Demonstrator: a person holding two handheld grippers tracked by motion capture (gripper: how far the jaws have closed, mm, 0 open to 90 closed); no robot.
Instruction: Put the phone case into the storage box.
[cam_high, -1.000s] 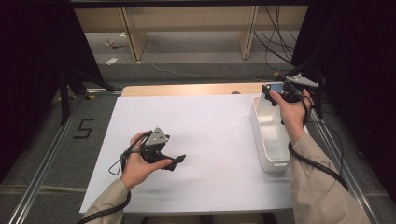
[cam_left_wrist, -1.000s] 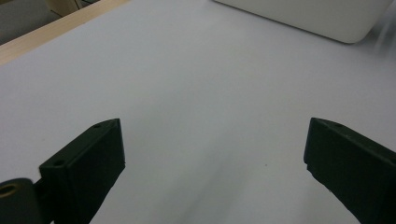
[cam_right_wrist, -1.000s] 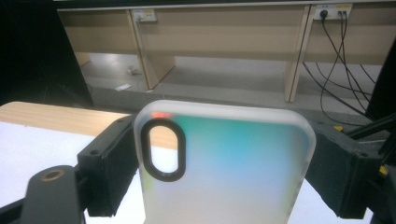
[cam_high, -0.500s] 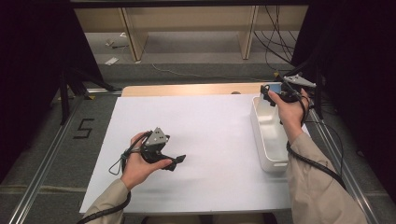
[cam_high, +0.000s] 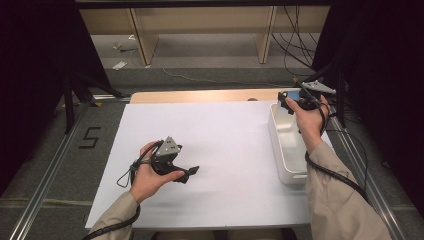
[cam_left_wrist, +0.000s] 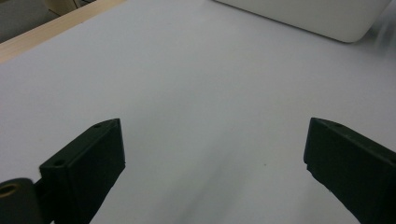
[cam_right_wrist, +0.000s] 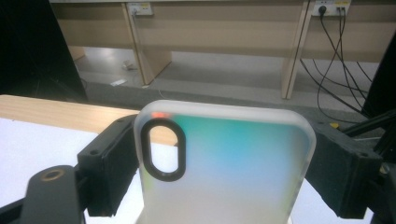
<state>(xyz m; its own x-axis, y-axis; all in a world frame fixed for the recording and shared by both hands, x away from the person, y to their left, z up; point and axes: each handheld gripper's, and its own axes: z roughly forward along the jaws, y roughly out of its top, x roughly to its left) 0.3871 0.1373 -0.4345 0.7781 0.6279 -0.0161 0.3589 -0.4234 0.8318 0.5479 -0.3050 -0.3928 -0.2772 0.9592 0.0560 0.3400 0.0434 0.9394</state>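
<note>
My right gripper (cam_high: 289, 101) is raised over the far end of the white bin (cam_high: 280, 150) and is shut on a translucent phone case (cam_right_wrist: 224, 163). The case is frosted with a teal-to-pale tint and a black oval camera ring, and it stands upright between the two black jaws, pressed at both edges. In the high view the phone case (cam_high: 292, 95) shows as a small bluish patch at the jaws. My left gripper (cam_high: 189, 173) rests low over the white table sheet (cam_high: 225, 140) at the left-centre. Its jaws stand wide apart with nothing between them, and its fingertips (cam_left_wrist: 88, 163) hover above bare sheet.
The white bin (cam_left_wrist: 303, 16) lies along the sheet's right side. A bare wooden strip (cam_high: 200, 96) runs along the table's far edge. Beyond it are wooden shelf legs (cam_right_wrist: 294, 51) and hanging cables (cam_right_wrist: 334, 51). Metal rails (cam_high: 45, 185) flank the table, and a floor marking "5" (cam_high: 90, 137) is at left.
The right hand has shifted slightly with the phone case in its jaws. The left gripper has stayed where it was.
</note>
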